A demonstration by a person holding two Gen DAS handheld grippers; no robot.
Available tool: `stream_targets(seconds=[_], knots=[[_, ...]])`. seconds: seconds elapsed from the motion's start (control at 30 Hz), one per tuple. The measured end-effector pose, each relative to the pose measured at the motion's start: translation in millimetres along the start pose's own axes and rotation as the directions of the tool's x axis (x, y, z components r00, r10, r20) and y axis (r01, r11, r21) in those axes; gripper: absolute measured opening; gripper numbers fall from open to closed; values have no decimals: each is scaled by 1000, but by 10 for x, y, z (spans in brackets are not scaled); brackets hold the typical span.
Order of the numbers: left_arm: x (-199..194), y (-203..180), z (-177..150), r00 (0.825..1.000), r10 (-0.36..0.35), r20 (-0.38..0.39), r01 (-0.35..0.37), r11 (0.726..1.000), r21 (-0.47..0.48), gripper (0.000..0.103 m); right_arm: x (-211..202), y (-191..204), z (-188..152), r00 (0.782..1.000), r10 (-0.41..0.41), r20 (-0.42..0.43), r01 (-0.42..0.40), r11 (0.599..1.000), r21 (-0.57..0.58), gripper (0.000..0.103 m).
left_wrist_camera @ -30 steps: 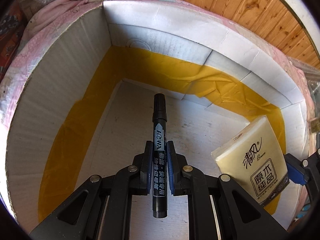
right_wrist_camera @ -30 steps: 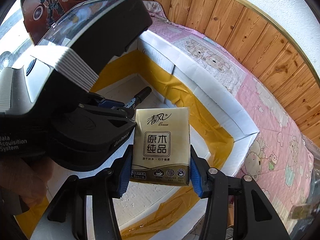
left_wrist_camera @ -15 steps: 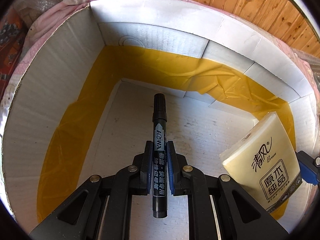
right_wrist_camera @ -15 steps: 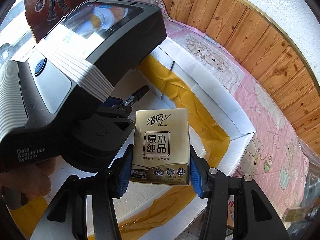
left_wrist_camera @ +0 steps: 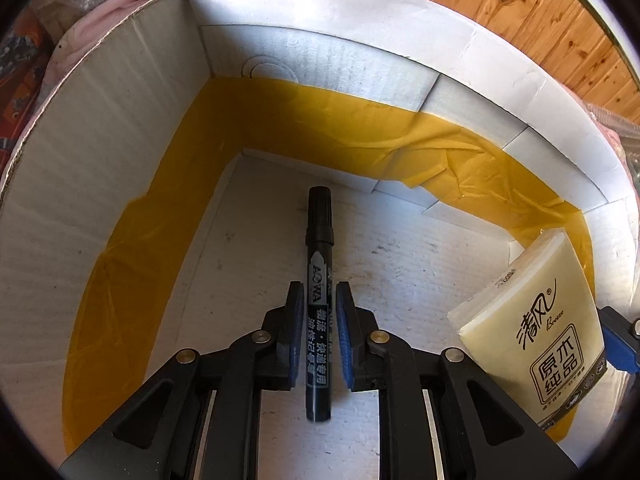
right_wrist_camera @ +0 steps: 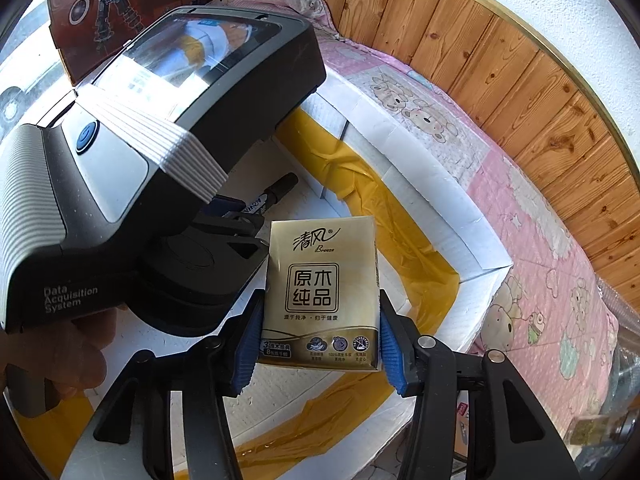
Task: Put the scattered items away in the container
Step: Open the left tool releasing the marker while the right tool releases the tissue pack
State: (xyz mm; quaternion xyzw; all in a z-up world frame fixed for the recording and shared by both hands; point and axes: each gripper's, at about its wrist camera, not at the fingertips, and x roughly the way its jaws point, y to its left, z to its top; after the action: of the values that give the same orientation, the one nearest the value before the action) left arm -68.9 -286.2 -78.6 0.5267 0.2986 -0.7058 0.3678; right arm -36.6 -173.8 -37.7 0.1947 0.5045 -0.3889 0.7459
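While the left gripper [left_wrist_camera: 319, 312] points down into the box, its jaws are opening around the black marker [left_wrist_camera: 319, 280]. You can see thin gaps on both sides between the blue pads [left_wrist_camera: 343, 344] and the barrel, so the pads aren't pressing it anymore even though the pen sits right between them. The marker runs lengthwise away from the camera, cap end toward the far wall, white lettering on the barrel facing up. Can't really tell if it's touching the box floor or not.

The right gripper [right_wrist_camera: 320, 344] is clamped on the tissue pack [right_wrist_camera: 322, 292], blue pads squeezing its left and right edges near the bottom, the pack standing upright with the printed gold front toward the camera. In the left view the same pack [left_wrist_camera: 532, 320] shows at the right edge, tilted, just inside the box's right wall.

Around both of them is the cardboard box [left_wrist_camera: 100, 152], white inside, with a wide band of yellow tape [left_wrist_camera: 328, 120] running along the lower walls and wrinkling toward the right. The floor is bare white board with a few scuffs.

From the right view, the left gripper's grey body [right_wrist_camera: 120, 160] fills the left side, with a hand [right_wrist_camera: 80, 348] under it. The box sits on a pink blanket [right_wrist_camera: 540, 260] with bear prints, and wood paneling [right_wrist_camera: 520, 80] runs along the far right.
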Motion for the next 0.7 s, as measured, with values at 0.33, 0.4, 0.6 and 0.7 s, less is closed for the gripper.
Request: stream_targets(seconds=[0.33, 0.4, 0.6, 0.7], knots=[[-91, 104, -13, 1000, -18, 6, 18, 999, -38, 39, -31, -69, 10, 999, 34, 12, -35, 999, 33, 55], [-116, 118, -18, 1000, -22, 7, 22, 999, -45, 40, -28, -71, 12, 999, 39, 14, -40, 999, 38, 56], [-214, 187, -49, 999, -28, 26, 30, 997, -71, 43, -44, -59, 9, 999, 48, 24, -49, 998, 43, 63], [-266, 264, -18, 999, -31, 34, 34, 996, -81, 43, -83, -44, 17, 999, 42, 35, -43, 998, 36, 66]])
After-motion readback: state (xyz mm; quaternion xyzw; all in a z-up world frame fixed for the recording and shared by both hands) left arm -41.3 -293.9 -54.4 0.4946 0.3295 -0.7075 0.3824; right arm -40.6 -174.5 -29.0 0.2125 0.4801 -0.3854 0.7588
